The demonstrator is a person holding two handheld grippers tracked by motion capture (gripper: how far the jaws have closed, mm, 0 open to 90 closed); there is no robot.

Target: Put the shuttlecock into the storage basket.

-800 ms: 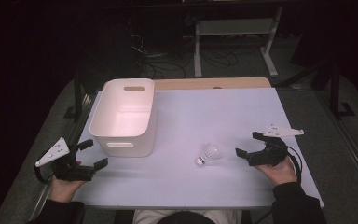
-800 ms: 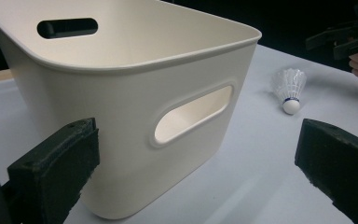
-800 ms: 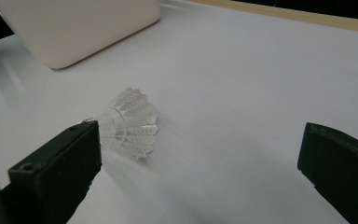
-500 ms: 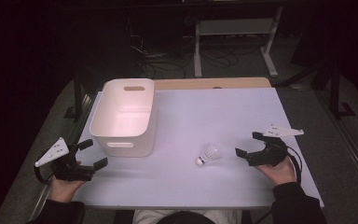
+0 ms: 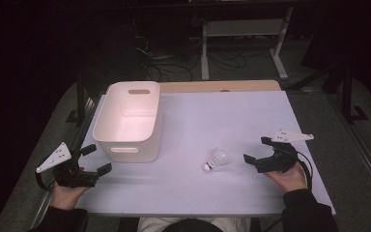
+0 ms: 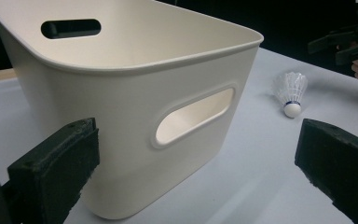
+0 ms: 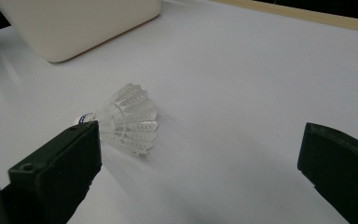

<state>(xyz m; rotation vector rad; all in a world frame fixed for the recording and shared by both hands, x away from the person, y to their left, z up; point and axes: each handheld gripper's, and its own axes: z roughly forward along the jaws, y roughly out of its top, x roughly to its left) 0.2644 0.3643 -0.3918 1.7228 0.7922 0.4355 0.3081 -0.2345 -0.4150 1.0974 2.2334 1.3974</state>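
A white feather shuttlecock (image 5: 216,159) lies on its side on the white table (image 5: 222,116), cork toward the near left. My right gripper (image 5: 256,150) rests just right of it, open and holding nothing. In the right gripper view the shuttlecock (image 7: 128,119) lies ahead beside the left jaw of the open gripper (image 7: 200,158). My left gripper (image 5: 98,158) sits open at the table's near left corner, in front of a white plastic bin (image 5: 130,121). The left gripper view looks at the bin's handle wall (image 6: 135,107) between its wide-apart jaws, with the shuttlecock (image 6: 290,93) farther right.
The bin is empty and stands at the left of the table. A wooden strip (image 5: 222,86) runs along the table's far edge. Beyond it, cables and a metal frame (image 5: 241,29) lie on the dark floor. The other hand's gripper (image 6: 345,42) shows far off in the left gripper view.
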